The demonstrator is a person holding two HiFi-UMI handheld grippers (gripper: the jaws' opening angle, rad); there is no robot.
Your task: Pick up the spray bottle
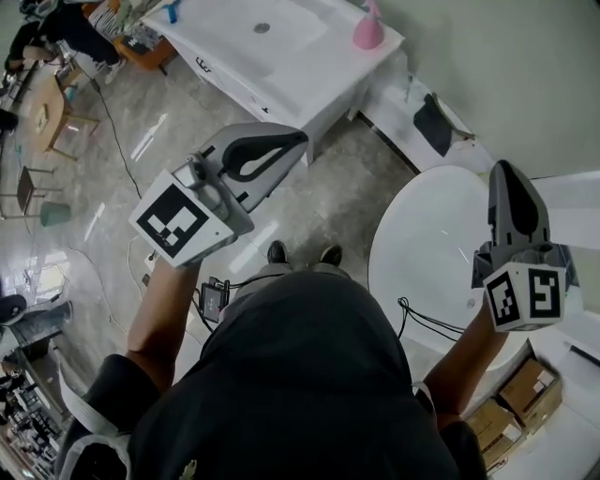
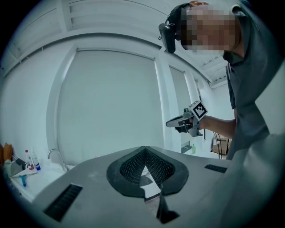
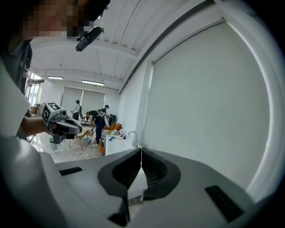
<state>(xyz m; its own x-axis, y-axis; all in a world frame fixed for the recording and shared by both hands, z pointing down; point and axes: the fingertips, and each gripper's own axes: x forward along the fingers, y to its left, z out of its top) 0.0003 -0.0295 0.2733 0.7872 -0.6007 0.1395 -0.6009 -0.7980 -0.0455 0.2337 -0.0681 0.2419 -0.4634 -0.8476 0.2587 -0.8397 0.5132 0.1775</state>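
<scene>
The left gripper (image 1: 292,141) was shut, its jaw tips meeting on nothing. The right gripper (image 1: 504,169) was likewise closed and empty. Both were in the air, well apart. In the head view, the pink spray bottle (image 1: 367,28) stood toward one o'clock, on the corner of the white sink counter (image 1: 314,58).

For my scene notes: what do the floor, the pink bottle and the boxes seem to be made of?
The floor looks like polished stone or tile: grey veins, bright reflections. The pink bottle is probably plastic, evenly coloured, though too small to be sure. The boxes look like cardboard: brown and dull.
</scene>
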